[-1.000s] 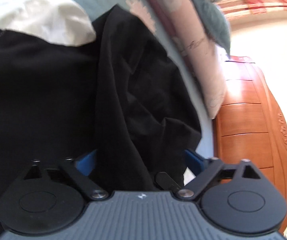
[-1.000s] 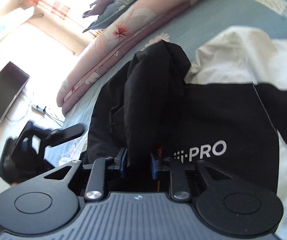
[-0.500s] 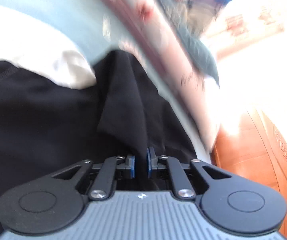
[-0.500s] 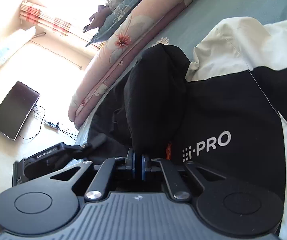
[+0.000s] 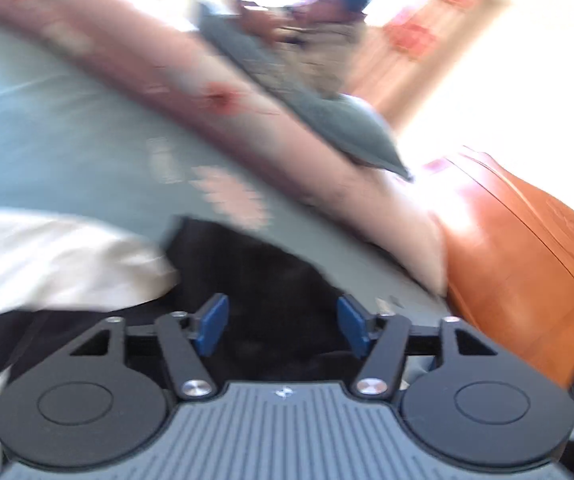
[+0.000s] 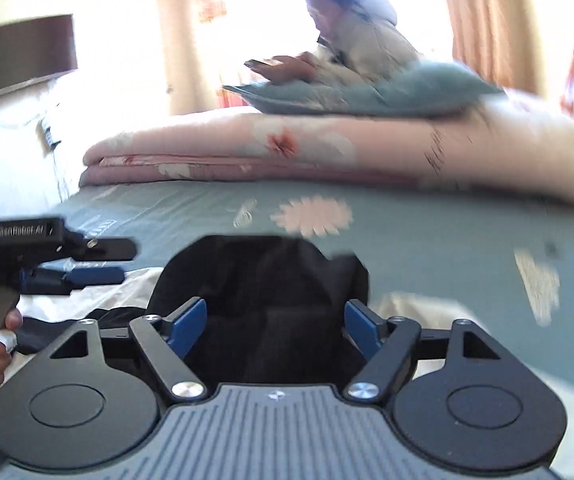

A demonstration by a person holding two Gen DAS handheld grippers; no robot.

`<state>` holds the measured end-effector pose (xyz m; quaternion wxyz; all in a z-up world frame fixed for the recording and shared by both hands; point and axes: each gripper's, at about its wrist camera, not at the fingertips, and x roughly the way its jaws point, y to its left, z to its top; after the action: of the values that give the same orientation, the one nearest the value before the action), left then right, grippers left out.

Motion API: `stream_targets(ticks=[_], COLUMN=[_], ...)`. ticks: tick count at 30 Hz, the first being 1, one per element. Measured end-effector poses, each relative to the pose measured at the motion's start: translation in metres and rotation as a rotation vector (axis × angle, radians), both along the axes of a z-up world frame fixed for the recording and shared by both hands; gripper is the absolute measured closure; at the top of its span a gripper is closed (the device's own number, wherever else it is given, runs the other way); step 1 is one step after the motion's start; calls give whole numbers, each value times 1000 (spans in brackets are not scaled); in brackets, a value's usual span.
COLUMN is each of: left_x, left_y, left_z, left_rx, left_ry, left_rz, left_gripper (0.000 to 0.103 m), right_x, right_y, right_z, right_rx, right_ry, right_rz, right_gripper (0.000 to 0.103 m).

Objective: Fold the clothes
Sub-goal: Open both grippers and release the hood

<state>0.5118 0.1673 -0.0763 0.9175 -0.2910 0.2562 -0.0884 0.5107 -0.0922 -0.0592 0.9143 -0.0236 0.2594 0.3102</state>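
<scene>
Both grippers just released, left gripper (image 5: 283, 326), right gripper (image 6: 275, 326), black garment (image 6: 263, 280) bunched

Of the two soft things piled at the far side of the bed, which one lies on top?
The grey-blue pillow lies on top. It rests on the pink flowered quilt, which is folded and lies directly on the bed sheet.

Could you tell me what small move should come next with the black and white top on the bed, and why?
Probably lower the right gripper back onto the black fabric for the next fold. Both grippers' jaws have just been opening and now pinch nothing; the left gripper is open too, and the fabric lies bunched on the bed sheet.
</scene>
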Motion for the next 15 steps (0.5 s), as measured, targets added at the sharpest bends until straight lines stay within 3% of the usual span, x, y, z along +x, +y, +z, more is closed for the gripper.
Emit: stream_targets(ticks=[4,6,7,10,13,15], left_x=[34,36,36,34,21,15], left_y=[-19,-17,-16,-21,-24,-29], left_z=[-43,-64,-70,-71,-54,-43], left_rx=[145,203,229,295,356,398], left_ry=[158,217,218,191,196,190], left_rz=[-10,-11,-23,-58,-63,-67], left_gripper=[40,49,44,46,44,37], right_x=[33,39,39,37,35,27], right_y=[18,21,20,15,14,8], right_z=[-42,-66,-74,-81,-71,-57], right_rx=[-129,-206,-214,-193,-194,-197], right_ry=[102,140,149,152,169,162], right_rz=[8,2,2,-2,-19,-24], right_gripper=[36,39,39,38,37,34])
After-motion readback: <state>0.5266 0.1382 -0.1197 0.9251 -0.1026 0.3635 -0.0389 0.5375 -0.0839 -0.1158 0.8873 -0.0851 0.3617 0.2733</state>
